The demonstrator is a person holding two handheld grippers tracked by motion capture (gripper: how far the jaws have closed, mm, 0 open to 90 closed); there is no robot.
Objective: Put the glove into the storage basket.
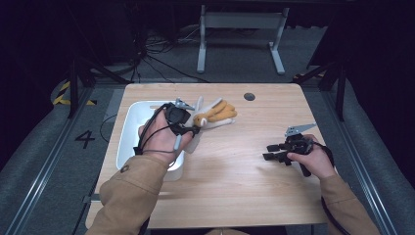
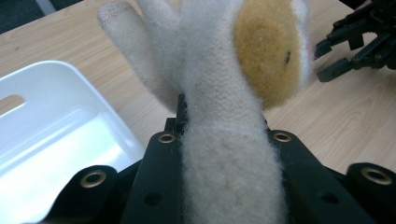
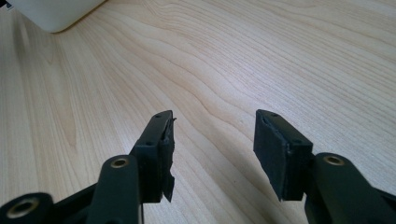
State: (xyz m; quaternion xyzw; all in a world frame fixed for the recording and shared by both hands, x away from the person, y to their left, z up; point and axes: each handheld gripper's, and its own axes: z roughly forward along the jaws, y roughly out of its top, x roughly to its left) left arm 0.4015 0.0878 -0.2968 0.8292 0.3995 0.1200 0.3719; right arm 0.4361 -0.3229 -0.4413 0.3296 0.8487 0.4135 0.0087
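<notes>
The soft toy could slip or snag on the white bin rim — the left gripper pinches only one narrow limb, its body dangling ahead, lifted beside the bin. That limb sits squeezed between both pads. The right gripper hangs over bare table — jaws apart, nothing between them.

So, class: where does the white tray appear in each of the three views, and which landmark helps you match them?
High view: white tray at the table's left edge, partly under the left forearm.
Left gripper view: it fills the lower left, beside the plush toy clamped in the left tool.
Right gripper view: just its corner, top left.
Shared landmark: the light wooden tabletop.
</notes>
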